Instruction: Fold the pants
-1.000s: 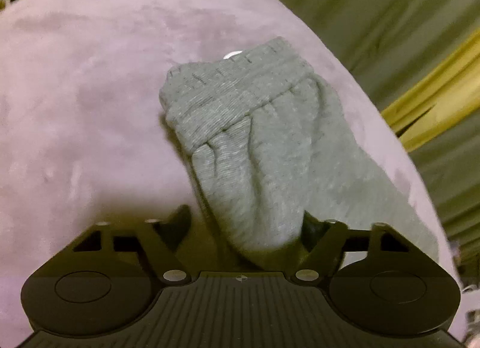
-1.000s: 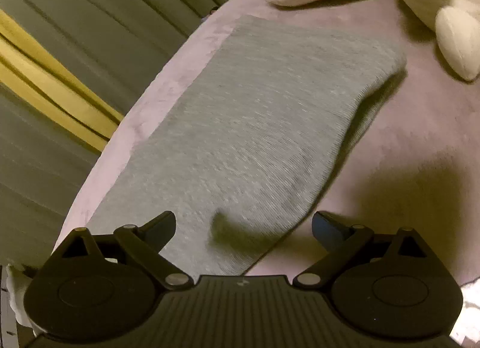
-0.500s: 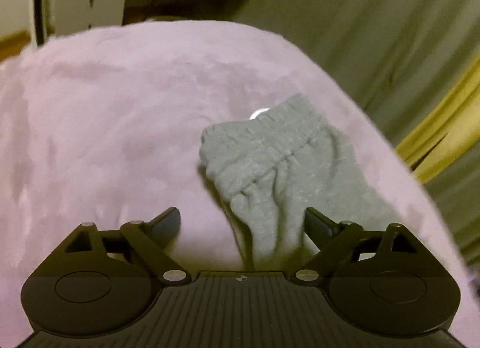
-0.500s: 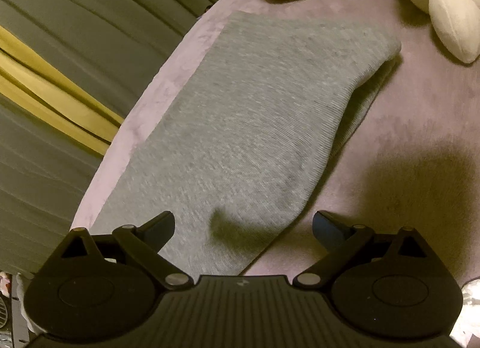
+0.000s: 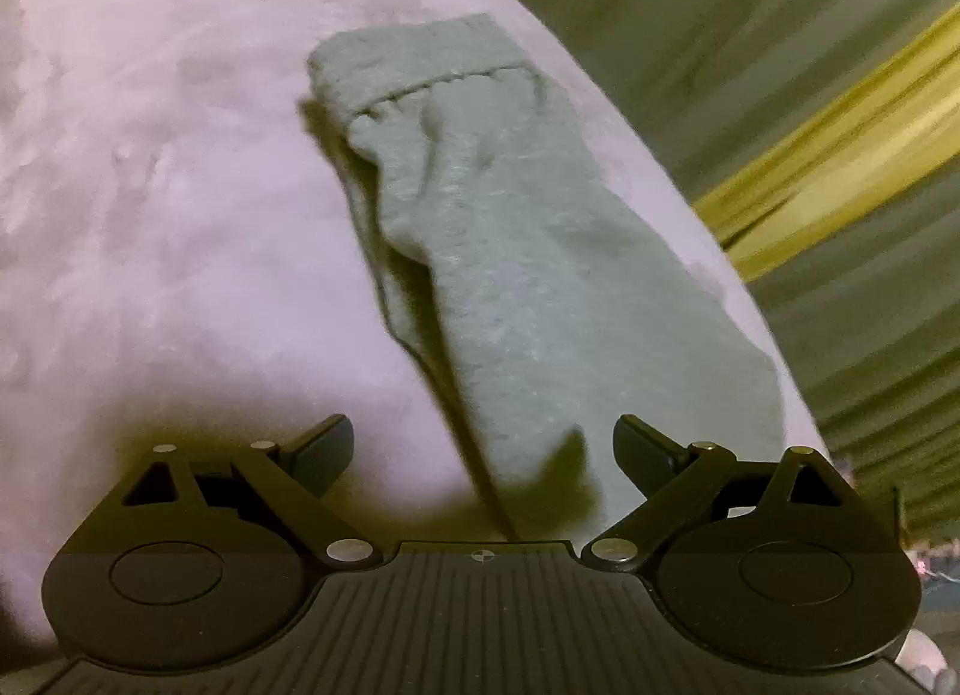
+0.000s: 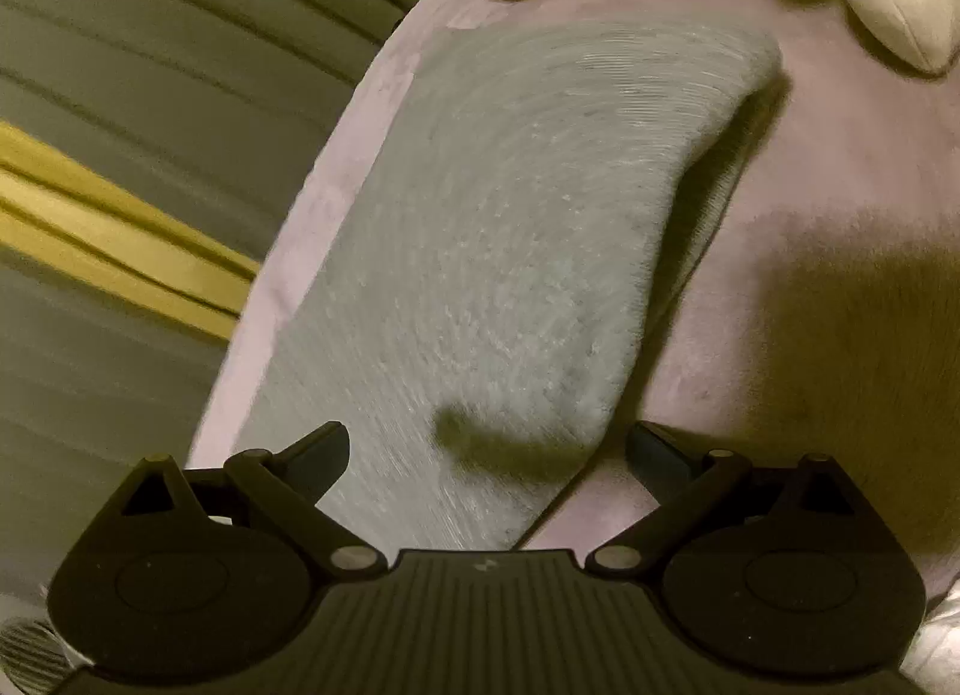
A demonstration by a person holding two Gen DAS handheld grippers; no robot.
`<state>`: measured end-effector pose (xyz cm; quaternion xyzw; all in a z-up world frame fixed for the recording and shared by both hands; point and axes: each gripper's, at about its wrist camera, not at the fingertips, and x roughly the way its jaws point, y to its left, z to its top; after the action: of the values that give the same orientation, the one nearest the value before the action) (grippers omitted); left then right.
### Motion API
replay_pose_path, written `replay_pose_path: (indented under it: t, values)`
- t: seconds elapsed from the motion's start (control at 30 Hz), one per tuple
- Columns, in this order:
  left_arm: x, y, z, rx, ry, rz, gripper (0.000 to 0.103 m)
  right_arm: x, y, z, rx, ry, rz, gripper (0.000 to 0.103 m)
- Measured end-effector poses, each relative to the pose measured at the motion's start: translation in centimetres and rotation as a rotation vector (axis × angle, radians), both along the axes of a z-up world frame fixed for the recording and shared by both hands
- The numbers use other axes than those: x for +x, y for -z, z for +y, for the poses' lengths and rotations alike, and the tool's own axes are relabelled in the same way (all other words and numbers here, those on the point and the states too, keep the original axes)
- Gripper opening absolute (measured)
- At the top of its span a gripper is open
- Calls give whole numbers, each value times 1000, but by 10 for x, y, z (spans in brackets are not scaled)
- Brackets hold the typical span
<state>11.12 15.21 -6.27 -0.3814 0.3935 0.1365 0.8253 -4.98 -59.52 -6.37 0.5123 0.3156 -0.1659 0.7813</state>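
Between the left gripper's widely parted fingers lies the near end of the grey pants, nothing gripped; the right gripper hangs equally wide above them. They lie folded along the pink bed's edge. Soft, light, floppy knit: I'd pinch corners through every layer.
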Motion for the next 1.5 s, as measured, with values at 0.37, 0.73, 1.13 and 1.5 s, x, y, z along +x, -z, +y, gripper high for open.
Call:
replay_pose_path:
  t: [0.37,0.73,1.13,1.5]
  values:
    - [-10,0,-1,-4,-32,25,97,-20,15,-16,137,69,-134,99]
    - [-1,-3,-8,49,-17,66,97,-74,10,-66,136,282,-217,64]
    - [10,-2,-18,105,1,109,97,-73,-5,-78,-56,310,-237,4]
    - [11,0,-17,95,1,110,97,-69,10,-92,-31,304,-161,48]
